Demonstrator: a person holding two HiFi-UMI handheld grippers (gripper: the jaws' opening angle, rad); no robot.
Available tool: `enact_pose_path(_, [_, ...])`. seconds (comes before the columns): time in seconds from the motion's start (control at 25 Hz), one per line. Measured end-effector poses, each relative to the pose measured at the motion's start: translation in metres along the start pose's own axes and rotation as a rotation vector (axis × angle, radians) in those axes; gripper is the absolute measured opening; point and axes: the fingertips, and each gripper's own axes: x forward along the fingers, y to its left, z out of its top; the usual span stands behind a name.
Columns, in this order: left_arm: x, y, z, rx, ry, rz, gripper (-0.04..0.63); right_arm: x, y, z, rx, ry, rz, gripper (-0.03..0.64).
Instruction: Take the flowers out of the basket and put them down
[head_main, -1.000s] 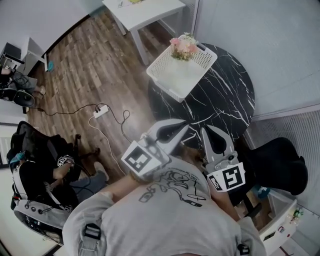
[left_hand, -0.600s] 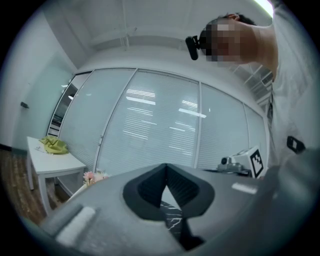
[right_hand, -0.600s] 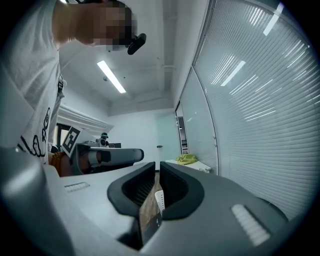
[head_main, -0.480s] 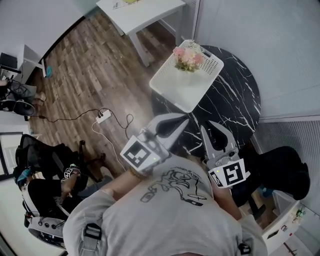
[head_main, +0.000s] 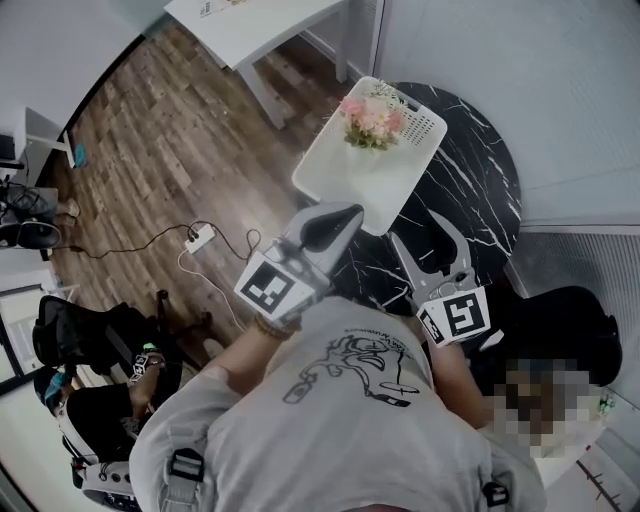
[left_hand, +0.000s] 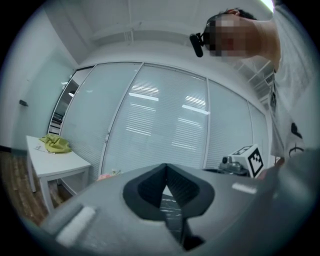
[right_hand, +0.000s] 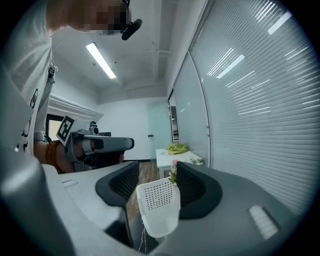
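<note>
The flowers (head_main: 372, 113) are a small pink and white bunch with green leaves. They stand inside the basket (head_main: 352, 175), at its far end. In the right gripper view only a bit of green and pink (right_hand: 173, 176) peeks out, because one jaw hides the rest. In the left gripper view they are just a tiny pink blur (left_hand: 106, 175).

The basket is white plastic. It is shaped like a box with round corners, and its walls are full of little holes. It sits on a round black table (head_main: 470, 170) with thin white lines like marble.

The right gripper (head_main: 428, 232) is smooth and grey with ribbed black pads. Its jaws stand apart and have just been opening. Nothing is between them, and the basket only shows through the gap, farther off. The left gripper (head_main: 343, 212) has its jaws pressed together on nothing. Both hang near the table's close edge, short of the basket.

Farther out lies a brown wood floor (head_main: 150, 130) with a white power strip (head_main: 200, 238). A white side table (head_main: 262, 25) is cut off at the top, and a green cloth (right_hand: 176, 148) lies on it.
</note>
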Motion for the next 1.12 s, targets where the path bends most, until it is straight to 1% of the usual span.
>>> enact_pose_path(0.12, [0.006,0.025,-0.014,0.004,0.038,0.001,0.002,0.02,-0.011,-0.016,0.011,0.045,-0.015,0.268])
enact_pose_path(0.16, [0.008,0.032,-0.018,0.004,0.049,-0.001,0.002,0.027,-0.014,-0.022,0.012,0.06,-0.019,0.296])
enact_pose_path(0.32, [0.018,0.06,-0.031,0.026,0.088,-0.002,0.003,0.053,-0.027,-0.042,0.026,0.108,-0.044,0.353])
enact_pose_path(0.44, [0.027,0.079,-0.038,0.033,0.103,-0.002,0.003,0.07,-0.037,-0.053,0.036,0.135,-0.059,0.376])
enact_pose_path(0.56, [0.033,0.097,-0.049,0.025,0.134,0.007,0.003,0.087,-0.047,-0.065,0.031,0.159,-0.067,0.394])
enact_pose_path(0.68, [0.04,0.114,-0.059,0.012,0.146,0.022,0.002,0.102,-0.059,-0.075,0.04,0.176,-0.077,0.417])
enact_pose_path(0.92, [0.056,0.147,-0.076,0.052,0.182,0.032,0.003,0.13,-0.079,-0.097,0.059,0.2,-0.097,0.485])
enact_pose_path(1.12, [0.071,0.168,-0.091,0.053,0.214,0.036,0.003,0.154,-0.091,-0.111,0.087,0.218,-0.099,0.518])
